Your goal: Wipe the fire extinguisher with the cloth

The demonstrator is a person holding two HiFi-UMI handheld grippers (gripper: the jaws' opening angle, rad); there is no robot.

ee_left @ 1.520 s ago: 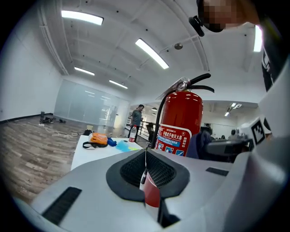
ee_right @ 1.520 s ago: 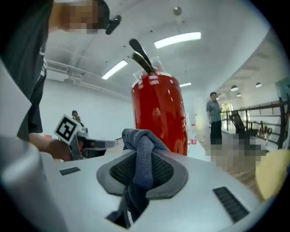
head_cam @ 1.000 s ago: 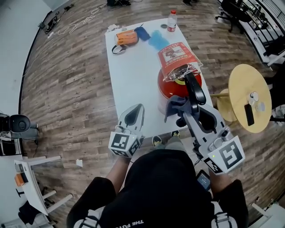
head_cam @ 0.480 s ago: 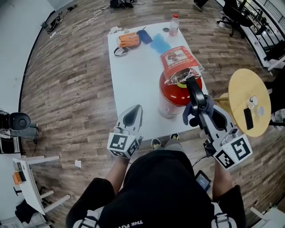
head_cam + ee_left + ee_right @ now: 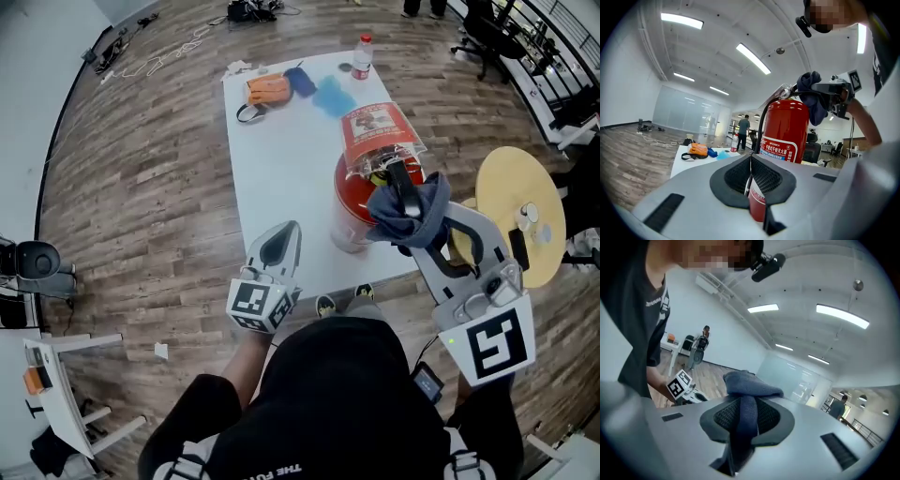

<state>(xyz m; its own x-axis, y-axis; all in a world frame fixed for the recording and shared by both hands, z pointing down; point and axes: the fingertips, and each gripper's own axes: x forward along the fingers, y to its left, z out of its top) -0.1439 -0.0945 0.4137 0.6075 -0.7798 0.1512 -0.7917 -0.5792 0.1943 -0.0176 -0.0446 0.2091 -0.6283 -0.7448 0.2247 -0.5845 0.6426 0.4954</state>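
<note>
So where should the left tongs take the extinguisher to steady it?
Likely the narrow valve neck, coming from the left: the extinguisher body looks too wide for the left tongs, and the right tongs hold the cloth over the top.

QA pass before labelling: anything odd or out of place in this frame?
Nothing spilled or damaged. The fire extinguisher stands upright near the table edge; the right tool holds the cloth over its handle.

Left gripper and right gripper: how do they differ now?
The right gripper is shut on the blue-grey cloth; the left gripper is shut on nothing. The right gripper is up at the top of the fire extinguisher; the left gripper sits lower, apart from it. Both carry marker cubes.
</note>
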